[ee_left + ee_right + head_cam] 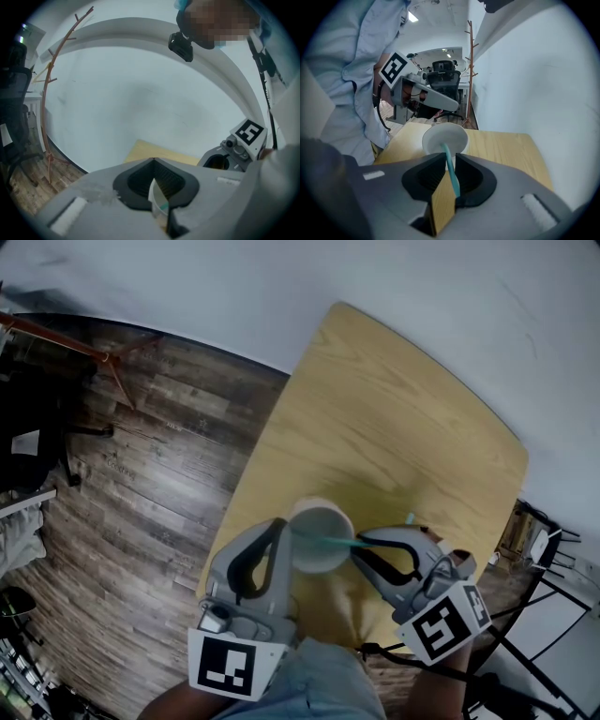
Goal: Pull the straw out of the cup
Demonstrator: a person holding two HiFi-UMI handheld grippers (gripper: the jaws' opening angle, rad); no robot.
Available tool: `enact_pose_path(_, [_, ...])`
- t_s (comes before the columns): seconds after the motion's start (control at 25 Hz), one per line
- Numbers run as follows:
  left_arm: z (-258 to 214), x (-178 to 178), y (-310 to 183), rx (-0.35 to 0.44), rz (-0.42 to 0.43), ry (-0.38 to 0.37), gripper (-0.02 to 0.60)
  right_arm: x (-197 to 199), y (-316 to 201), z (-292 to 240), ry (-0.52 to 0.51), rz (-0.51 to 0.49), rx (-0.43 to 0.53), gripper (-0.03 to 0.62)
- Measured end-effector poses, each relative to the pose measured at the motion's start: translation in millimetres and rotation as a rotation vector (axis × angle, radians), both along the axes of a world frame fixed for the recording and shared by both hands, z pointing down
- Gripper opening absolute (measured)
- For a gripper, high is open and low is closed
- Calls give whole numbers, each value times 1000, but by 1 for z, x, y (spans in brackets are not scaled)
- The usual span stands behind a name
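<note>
One white cup (321, 538) stood near my edge of the yellow wooden worktop (394, 427). One teal straw (330, 541) sat in it, leaning out over the rim toward my right. I had two tools at it. My left tool (282, 525) was clamped on the cup's wall at its left side, with the rim pinched between the jaws. My right tool (362, 541) stood narrow around the straw just outside the rim. The straw lay against one pad, with a sliver of gap beside it. The only labels were the black-and-white square markers, one cube (228, 669) on each tool.
</note>
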State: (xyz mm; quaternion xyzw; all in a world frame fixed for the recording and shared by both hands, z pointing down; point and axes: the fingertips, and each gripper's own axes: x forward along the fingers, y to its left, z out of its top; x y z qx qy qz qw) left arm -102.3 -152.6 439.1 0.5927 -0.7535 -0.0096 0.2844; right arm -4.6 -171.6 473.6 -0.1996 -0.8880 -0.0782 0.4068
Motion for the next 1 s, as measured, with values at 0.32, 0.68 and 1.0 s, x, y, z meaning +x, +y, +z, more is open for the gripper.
enact_pose_path(0.32, [-5,-2,1,13,10,-12,15,1,5,0,9,20,-15,41])
enact_pose_path(0.68, [-19,-3,9,26,10,-52,15,4,10,-9,-27,60,8,40])
enact_pose_path(1.0, [-43,8,20,65,30,-92,15,11,14,-34,-94,111,51,39])
